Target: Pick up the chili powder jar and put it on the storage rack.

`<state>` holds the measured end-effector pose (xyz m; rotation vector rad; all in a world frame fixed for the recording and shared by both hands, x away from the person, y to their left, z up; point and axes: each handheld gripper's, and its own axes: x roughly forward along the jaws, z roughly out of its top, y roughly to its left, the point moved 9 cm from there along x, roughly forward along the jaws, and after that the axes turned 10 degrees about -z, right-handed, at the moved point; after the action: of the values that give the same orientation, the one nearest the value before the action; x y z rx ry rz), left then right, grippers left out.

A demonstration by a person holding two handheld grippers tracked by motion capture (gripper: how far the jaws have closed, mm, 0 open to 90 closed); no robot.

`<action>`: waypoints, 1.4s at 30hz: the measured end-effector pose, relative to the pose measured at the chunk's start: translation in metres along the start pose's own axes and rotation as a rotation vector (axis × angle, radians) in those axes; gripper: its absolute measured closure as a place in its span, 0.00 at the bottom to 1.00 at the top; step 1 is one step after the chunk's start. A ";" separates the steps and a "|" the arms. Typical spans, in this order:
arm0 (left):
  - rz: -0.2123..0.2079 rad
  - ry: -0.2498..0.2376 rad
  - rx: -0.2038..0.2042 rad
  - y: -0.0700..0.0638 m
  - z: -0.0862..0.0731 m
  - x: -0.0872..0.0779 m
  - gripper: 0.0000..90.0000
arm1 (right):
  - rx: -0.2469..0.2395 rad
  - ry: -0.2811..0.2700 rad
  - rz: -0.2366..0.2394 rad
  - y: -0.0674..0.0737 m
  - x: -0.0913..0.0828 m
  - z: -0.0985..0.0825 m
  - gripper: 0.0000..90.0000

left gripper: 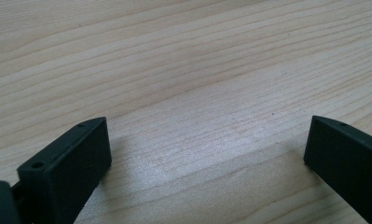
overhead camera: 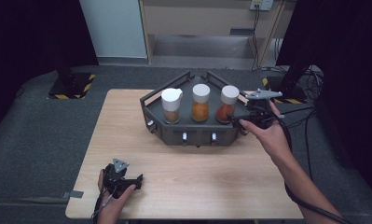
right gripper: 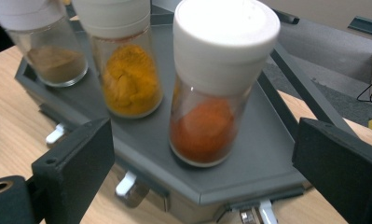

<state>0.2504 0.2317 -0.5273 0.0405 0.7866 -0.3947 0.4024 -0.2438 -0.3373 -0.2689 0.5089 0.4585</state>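
Right gripper view: we see our right claw (right gripper: 204, 161) open wide, holding nothing — the red spice jar (right gripper: 216, 88) stands upright dead ahead on the grey tray (right gripper: 263, 140), just beyond the jaws. Left claw (left gripper: 207, 158) open too — far off over bare table (left gripper: 183, 56).

Spice jar (right gripper: 210, 93), red-orange powder: clear glass body, white cap, about a third full. Upright, rightmost of three in a row, at the right end of the dark grey tray (overhead camera: 193, 133) on the wooden table.

Spice jar (right gripper: 127, 60), yellow powder: same make, upright, middle of the row.

Spice jar (right gripper: 46, 44), brown powder: same make, upright, left end of the row.
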 end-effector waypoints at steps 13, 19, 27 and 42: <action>0.001 0.000 0.001 0.000 0.000 0.000 0.00 | -0.037 0.005 -0.013 0.001 -0.033 -0.023 0.06; 0.005 -0.001 0.001 -0.001 0.000 0.000 0.00 | -0.037 0.019 -0.021 0.001 -0.039 -0.040 0.05; 0.006 -0.002 0.003 -0.001 -0.001 -0.001 0.00 | -0.039 0.040 -0.011 0.004 -0.040 -0.057 0.05; 0.005 -0.002 0.002 -0.001 -0.001 -0.001 0.00 | -0.021 0.056 -0.005 0.011 -0.041 -0.091 0.06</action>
<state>0.2489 0.2308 -0.5274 0.0444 0.7841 -0.3907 0.3286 -0.2813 -0.3936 -0.3039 0.5585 0.4525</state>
